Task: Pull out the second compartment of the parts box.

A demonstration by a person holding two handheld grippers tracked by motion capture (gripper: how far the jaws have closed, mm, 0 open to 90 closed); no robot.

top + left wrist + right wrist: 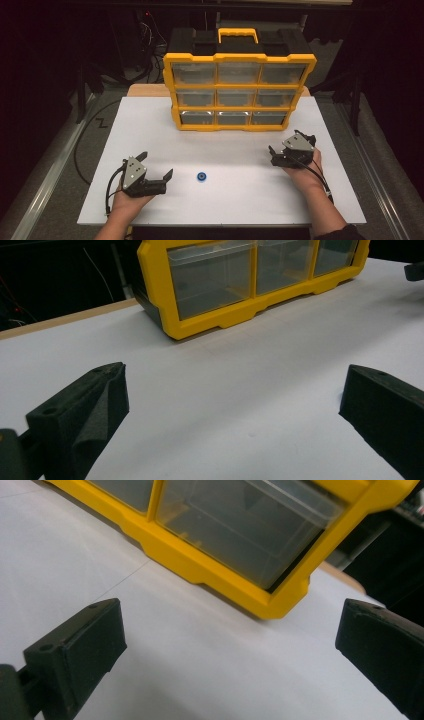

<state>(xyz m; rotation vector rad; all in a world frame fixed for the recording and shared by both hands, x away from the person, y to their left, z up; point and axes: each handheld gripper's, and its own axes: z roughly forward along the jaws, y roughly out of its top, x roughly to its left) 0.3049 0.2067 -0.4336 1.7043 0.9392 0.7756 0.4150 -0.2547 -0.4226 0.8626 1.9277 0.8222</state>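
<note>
A yellow and black organizer (pixel 239 91) with nine clear drawers stands upright at the back middle of the white tabletop (pixel 150 130). A small blue ring-shaped part (pixel 202 176) lies on the table near the front centre. My left gripper (pixel 155 165) rests at the front left, a little left of the blue part, open and empty. In the left gripper view its jaws (pixel 232 405) stand wide apart, facing the organizer's bottom drawers (pixel 215 280). My right gripper (pixel 285 141) sits at the right, open, just in front of the organizer's lower right corner (pixel 270 605); its jaws (pixel 230 645) hold nothing.
A wooden strip (pixel 147 90) shows behind the white board at the back left. Dark floor, cables (pixel 85 150) and metal rails (pixel 45 185) surround the table. Bare white surface lies between the two grippers and the organizer.
</note>
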